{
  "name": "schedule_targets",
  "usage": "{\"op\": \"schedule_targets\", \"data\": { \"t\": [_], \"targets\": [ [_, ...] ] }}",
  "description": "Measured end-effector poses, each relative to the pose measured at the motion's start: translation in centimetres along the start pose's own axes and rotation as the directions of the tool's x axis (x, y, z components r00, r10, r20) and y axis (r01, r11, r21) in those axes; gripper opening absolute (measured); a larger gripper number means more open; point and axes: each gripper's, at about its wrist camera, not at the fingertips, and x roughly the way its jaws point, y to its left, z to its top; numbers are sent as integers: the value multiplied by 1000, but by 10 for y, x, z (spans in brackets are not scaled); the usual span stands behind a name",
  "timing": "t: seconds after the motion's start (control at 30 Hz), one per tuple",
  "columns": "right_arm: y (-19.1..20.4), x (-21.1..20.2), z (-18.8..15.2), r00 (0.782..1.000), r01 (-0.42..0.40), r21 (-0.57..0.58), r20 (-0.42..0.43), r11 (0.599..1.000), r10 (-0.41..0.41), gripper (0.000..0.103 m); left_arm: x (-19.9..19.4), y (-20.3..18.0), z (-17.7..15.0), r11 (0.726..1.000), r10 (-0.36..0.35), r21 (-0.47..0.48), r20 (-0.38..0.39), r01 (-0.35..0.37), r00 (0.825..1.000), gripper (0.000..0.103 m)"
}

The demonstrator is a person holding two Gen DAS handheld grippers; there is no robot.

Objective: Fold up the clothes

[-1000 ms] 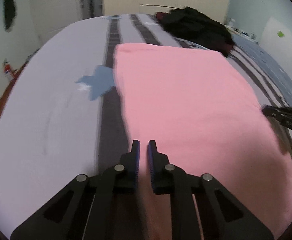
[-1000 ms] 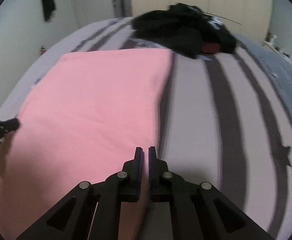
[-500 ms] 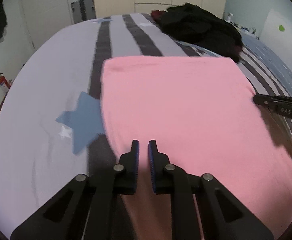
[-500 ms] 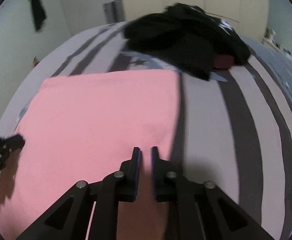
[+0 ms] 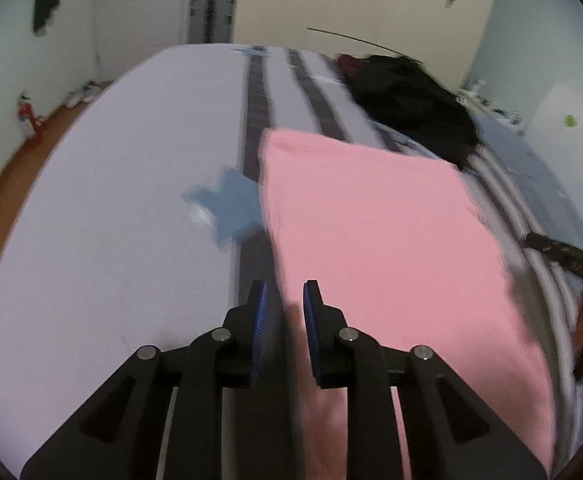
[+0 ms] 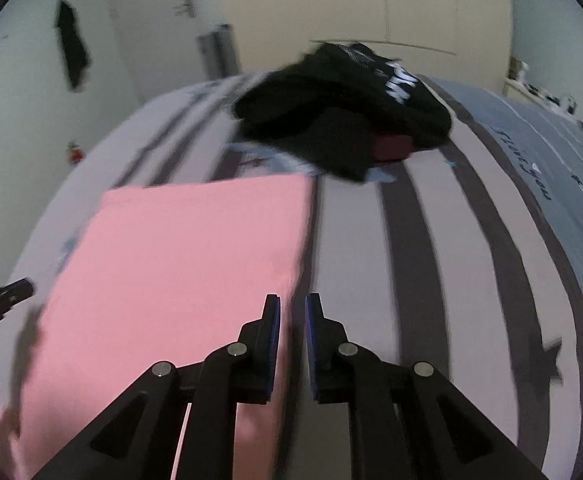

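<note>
A pink garment point(image 5: 379, 232) lies flat as a folded rectangle on the striped bed point(image 5: 111, 200). My left gripper point(image 5: 284, 300) hovers over its near left edge, jaws slightly parted, and the cloth's edge runs under the gap. In the right wrist view the pink garment point(image 6: 187, 260) fills the left half. My right gripper point(image 6: 292, 312) stands over its near right edge, jaws also slightly parted. Each gripper shows at the other view's margin: the right gripper point(image 5: 559, 252) and the left gripper point(image 6: 3, 300). The frames are blurred by motion.
A heap of black clothes point(image 6: 339, 120) lies at the far end of the bed, just beyond the pink garment. A blue star point(image 5: 227, 204) is printed on the sheet to its left. Wooden floor and a red extinguisher point(image 5: 25, 120) lie off the bed's left side.
Both grippers' jaws have parted from nearly closed to a small gap. Both have drawn back toward the garment's near edge and now look at it from higher up.
</note>
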Motion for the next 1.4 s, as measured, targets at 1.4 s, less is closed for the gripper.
{"op": "schedule_targets", "data": {
  "t": [1.4],
  "targets": [
    [82,-198,-327,966,-172,-99,-212,980,149,29,-180,-26,-264,954,269,-91,-154,-285,951,24]
  ]
}}
